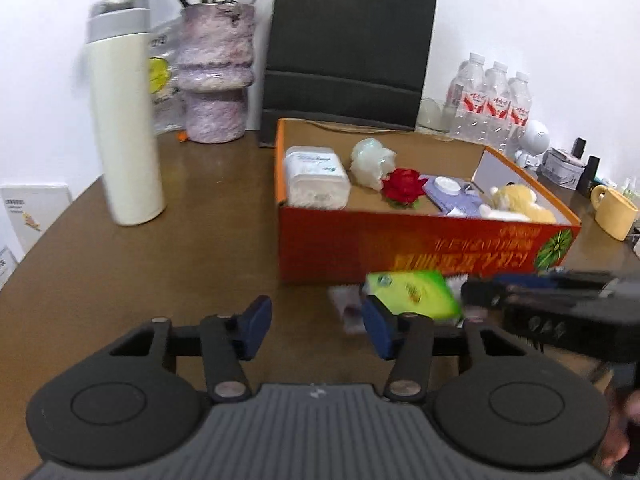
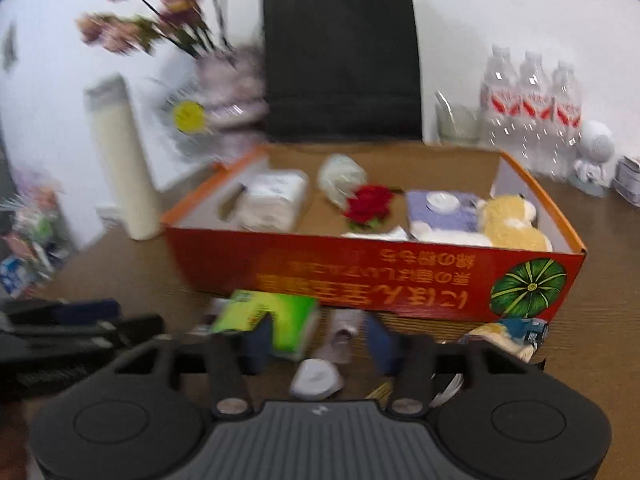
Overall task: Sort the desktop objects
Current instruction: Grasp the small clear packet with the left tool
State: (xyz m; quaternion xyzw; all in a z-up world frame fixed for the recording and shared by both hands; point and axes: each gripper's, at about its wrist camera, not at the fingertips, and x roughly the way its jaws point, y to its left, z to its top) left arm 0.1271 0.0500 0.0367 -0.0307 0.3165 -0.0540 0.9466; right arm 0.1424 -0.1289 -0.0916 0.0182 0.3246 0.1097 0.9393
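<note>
Tissue pack point(image 2: 267, 322), green, lying just before orange box point(image 2: 372, 272): light, soft, slick film; I'd pinch across short sides. Right gripper point(image 2: 320, 344) part-spread, empty; left gripper point(image 1: 316, 326) likewise.

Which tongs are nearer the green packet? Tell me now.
Right, probably. The right tongs have the green packet at their left finger; the left tongs point past it, packet just outside their right finger.
</note>
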